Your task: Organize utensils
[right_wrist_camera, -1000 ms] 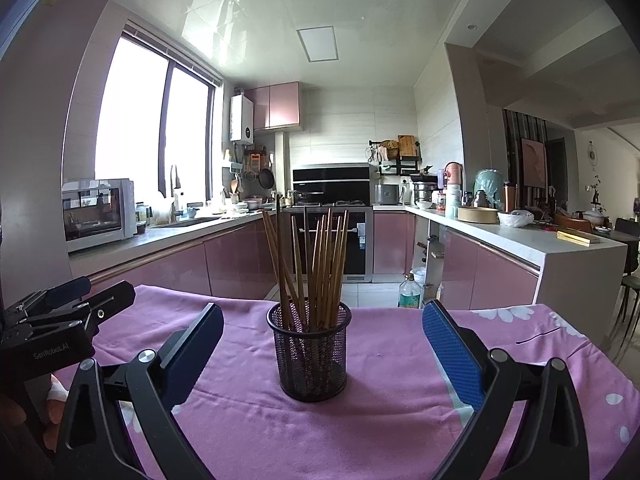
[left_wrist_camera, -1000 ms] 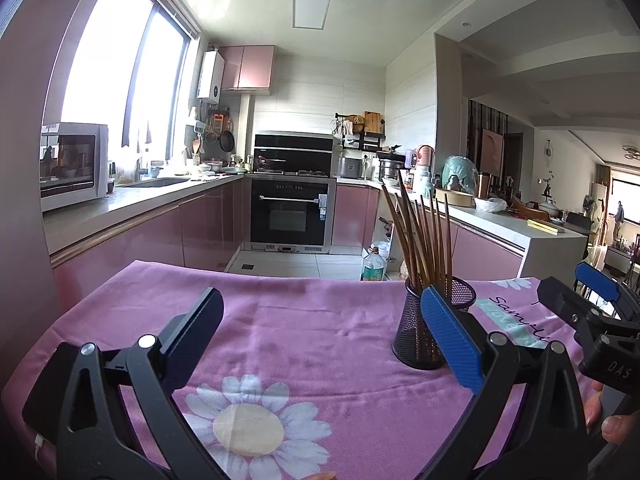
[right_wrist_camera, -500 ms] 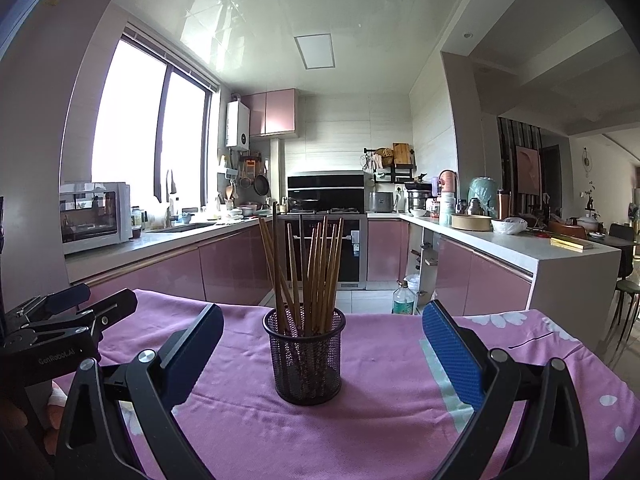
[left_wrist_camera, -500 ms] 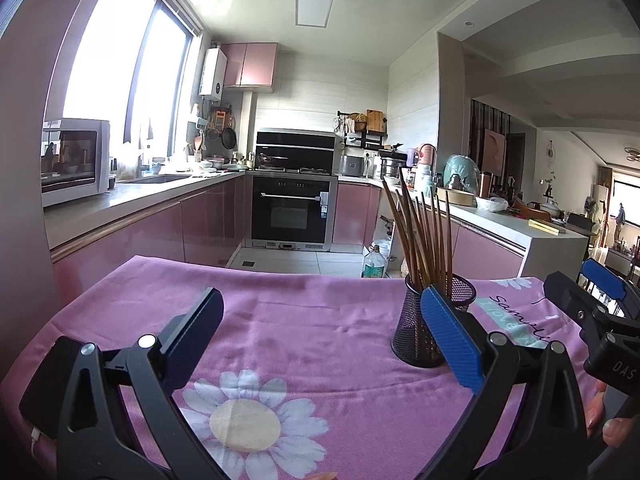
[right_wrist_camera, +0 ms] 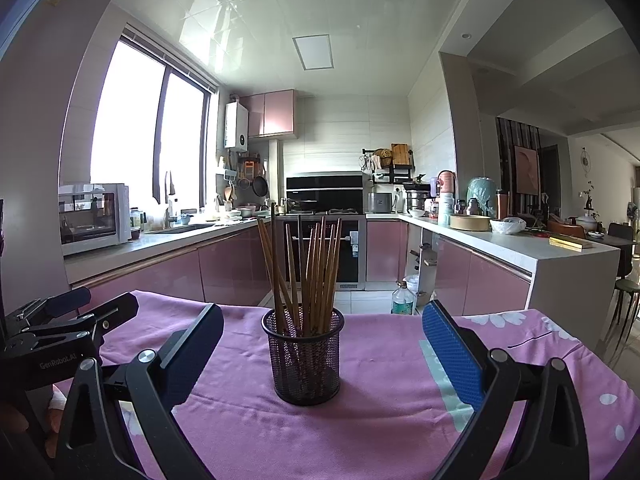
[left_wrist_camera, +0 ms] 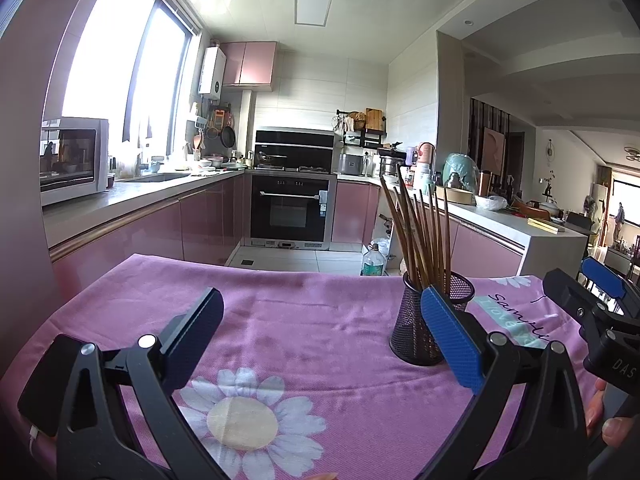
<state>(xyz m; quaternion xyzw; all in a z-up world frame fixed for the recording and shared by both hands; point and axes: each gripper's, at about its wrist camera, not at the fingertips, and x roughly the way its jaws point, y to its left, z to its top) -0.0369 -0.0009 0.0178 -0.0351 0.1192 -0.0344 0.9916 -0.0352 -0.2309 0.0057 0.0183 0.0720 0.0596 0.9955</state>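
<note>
The mesh cup [right_wrist_camera: 303,358] stands upright on the pink cloth [right_wrist_camera: 384,408], packed with brown chopsticks [right_wrist_camera: 308,268] that fan outward at the top. The right gripper [right_wrist_camera: 320,352] faces it squarely, its fingers wide apart and empty, the cup centred between them but farther off. The left gripper [left_wrist_camera: 320,336] hangs to the side, also spread and empty. A good approach probably comes in level, closing low on the cup so the sticks do not tip it.

A home kitchen: pink cabinets [right_wrist_camera: 236,268], built-in oven [left_wrist_camera: 290,210], microwave [right_wrist_camera: 94,218], sink [left_wrist_camera: 160,177] beneath a window [right_wrist_camera: 148,136].
</note>
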